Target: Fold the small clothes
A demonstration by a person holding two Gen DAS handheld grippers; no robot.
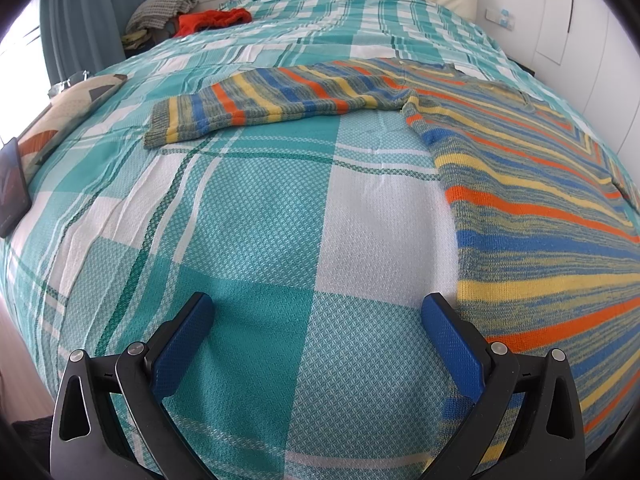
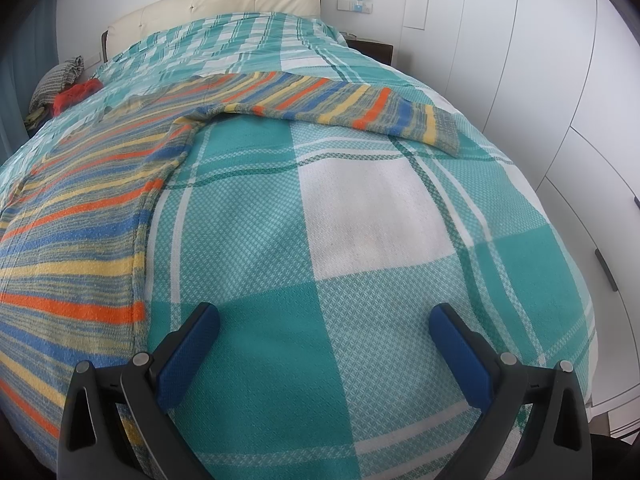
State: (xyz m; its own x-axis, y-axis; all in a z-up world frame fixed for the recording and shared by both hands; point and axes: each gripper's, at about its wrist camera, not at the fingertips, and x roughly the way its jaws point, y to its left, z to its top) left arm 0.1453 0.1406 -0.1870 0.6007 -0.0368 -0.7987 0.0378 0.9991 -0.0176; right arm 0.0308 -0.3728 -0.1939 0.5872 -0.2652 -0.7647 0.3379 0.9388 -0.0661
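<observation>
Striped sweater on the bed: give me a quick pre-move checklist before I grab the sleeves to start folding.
1. Left gripper open and empty: ok.
2. Right gripper open and empty: ok.
3. Striped sweater spread flat on the plaid bedspread: ok, with slight rumpling at the armpits.
4. Left sleeve stretched out, nothing lying on it: ok.
5. Right sleeve stretched out, cuff near the bed edge but not hanging over: ok.
6. Bottom hem straight: cannot tell, it lies outside both views.
</observation>
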